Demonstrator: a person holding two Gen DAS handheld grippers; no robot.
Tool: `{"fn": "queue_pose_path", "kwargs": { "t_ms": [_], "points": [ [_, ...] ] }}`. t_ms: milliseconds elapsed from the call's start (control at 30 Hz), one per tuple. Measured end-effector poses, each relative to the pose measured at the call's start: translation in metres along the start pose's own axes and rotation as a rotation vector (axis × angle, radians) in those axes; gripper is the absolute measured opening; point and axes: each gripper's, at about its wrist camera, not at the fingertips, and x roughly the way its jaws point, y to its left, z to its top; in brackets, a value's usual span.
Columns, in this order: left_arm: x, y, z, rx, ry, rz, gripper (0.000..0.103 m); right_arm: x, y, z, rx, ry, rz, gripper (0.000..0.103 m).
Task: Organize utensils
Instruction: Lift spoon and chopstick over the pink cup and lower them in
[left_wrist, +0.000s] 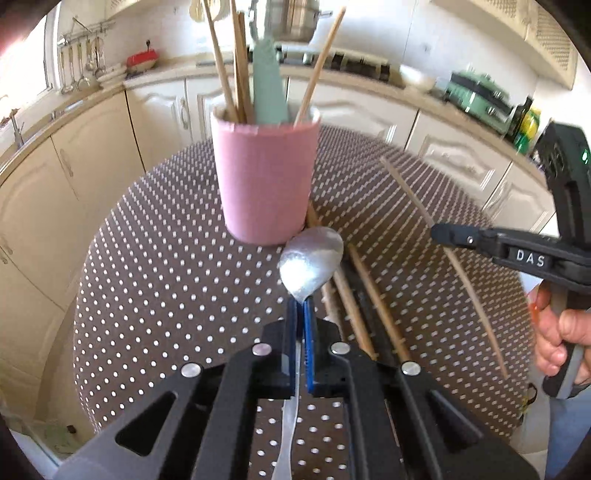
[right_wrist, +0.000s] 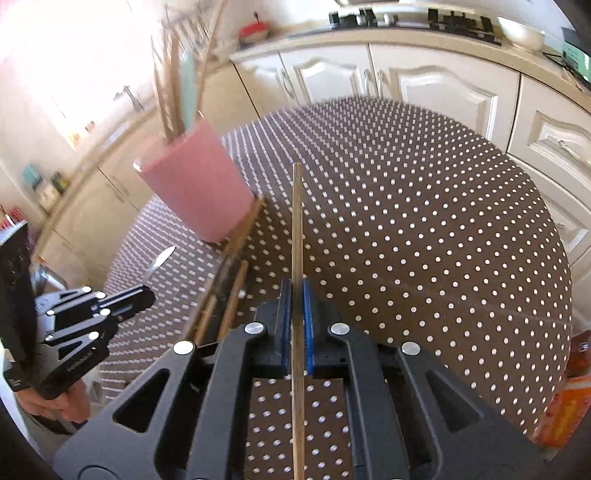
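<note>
Cream kitchen cabinets (left_wrist: 92, 177) are curving around behind a round table (left_wrist: 166, 280) that is wearing a brown cloth with white dots. Near the table's middle a pink cup (left_wrist: 266, 181) is standing upright, already holding several wooden chopsticks (left_wrist: 221, 62) and a pale green utensil (left_wrist: 269, 85) whose handles are poking up past the rim. You are holding the left tongs (left_wrist: 300, 314) closed on the neck of a metal spoon (left_wrist: 311, 263); its bowl is hanging just in front of the cup's base, and its handle is running back between the blue pads (left_wrist: 309, 347) toward the camera. In the right wrist view the same spoon is showing only as a bright tip beyond the left tongs (right_wrist: 146, 291), lifted off the cloth. Your right tongs (right_wrist: 297, 317) are clamping a single wooden chopstick (right_wrist: 296, 229), which is pointing straight ahead along the fingers, with its far end hovering beside the cup and apart from it. From the left wrist view that chopstick is crossing the right side of the table at a slant, pinched in the right tongs (left_wrist: 443, 232). Between the two tools, a few more loose chopsticks (left_wrist: 365, 295) are lying on the cloth in a rough bundle, their far ends reaching the foot of the cup.
</note>
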Motion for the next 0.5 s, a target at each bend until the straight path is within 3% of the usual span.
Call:
{"fn": "queue_pose_path", "kwargs": {
  "t_ms": [200, 500],
  "points": [
    [-0.039, -0.001, 0.002, -0.019, -0.130, -0.038, 0.003, -0.036, 0.005, 0.003, 0.001, -0.123, 0.054, 0.006],
    [-0.065, 0.008, 0.003, -0.038, -0.215, -0.054, 0.003, -0.061, 0.016, 0.005, 0.002, -0.242, 0.082, 0.006]
  ]
}}
